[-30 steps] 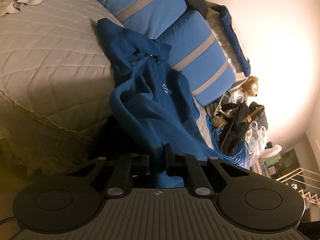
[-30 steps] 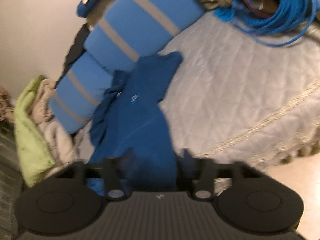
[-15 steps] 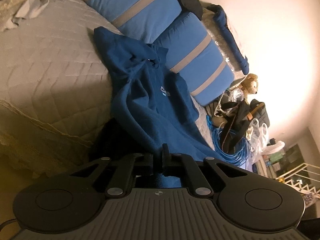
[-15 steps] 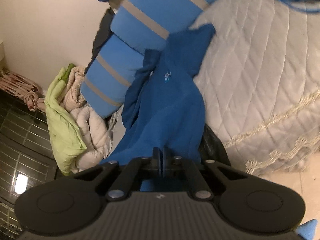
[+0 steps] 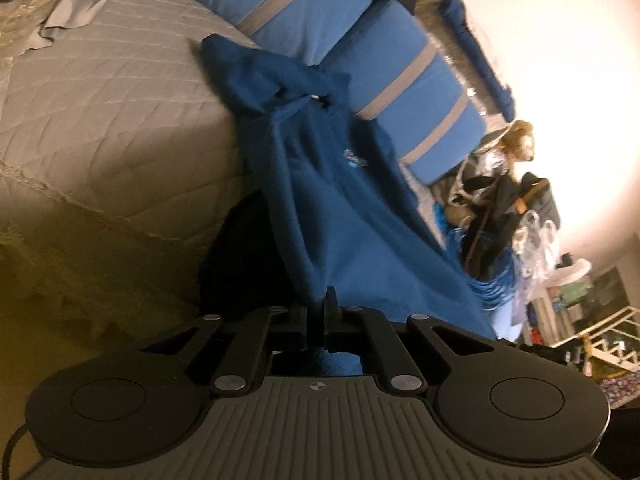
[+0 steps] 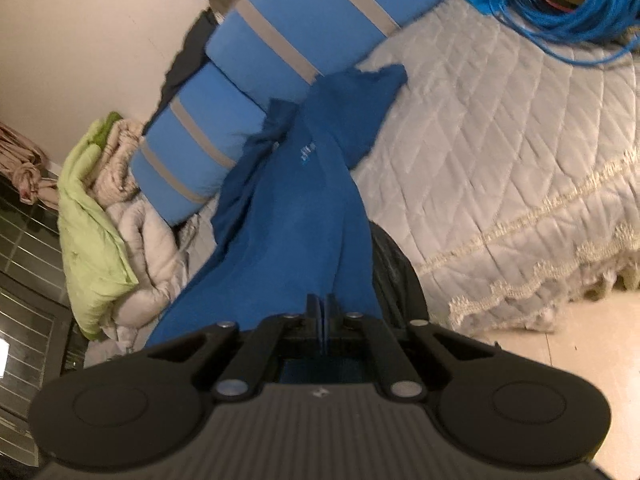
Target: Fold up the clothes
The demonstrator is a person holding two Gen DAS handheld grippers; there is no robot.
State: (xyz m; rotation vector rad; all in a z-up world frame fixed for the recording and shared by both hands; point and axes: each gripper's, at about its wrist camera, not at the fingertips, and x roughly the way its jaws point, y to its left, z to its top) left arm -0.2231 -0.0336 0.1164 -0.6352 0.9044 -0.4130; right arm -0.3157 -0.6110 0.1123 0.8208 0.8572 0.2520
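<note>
A blue hoodie [image 5: 336,184] with a small chest logo lies stretched over the quilted grey bed [image 5: 104,92], its hood end by the blue pillows and its hem pulled off the bed edge. My left gripper [image 5: 320,306] is shut on the hoodie's hem. In the right wrist view the hoodie [image 6: 296,208] runs from the pillows down to my right gripper [image 6: 322,314], which is shut on another part of the hem. The cloth hangs taut between the bed and both grippers.
Blue pillows with grey stripes [image 5: 304,12] line the far side of the bed [image 6: 500,136]. A coil of blue cable [image 6: 568,4] lies at one end, a pile of green and beige bedding [image 6: 100,200] at the other. A black object [image 6: 394,268] sits under the hoodie at the bed edge.
Both grippers closed on the hoodie's hem; a second ago their jaws stood apart around the cloth. The hoodie is now pulled tauter off the bed edge.
</note>
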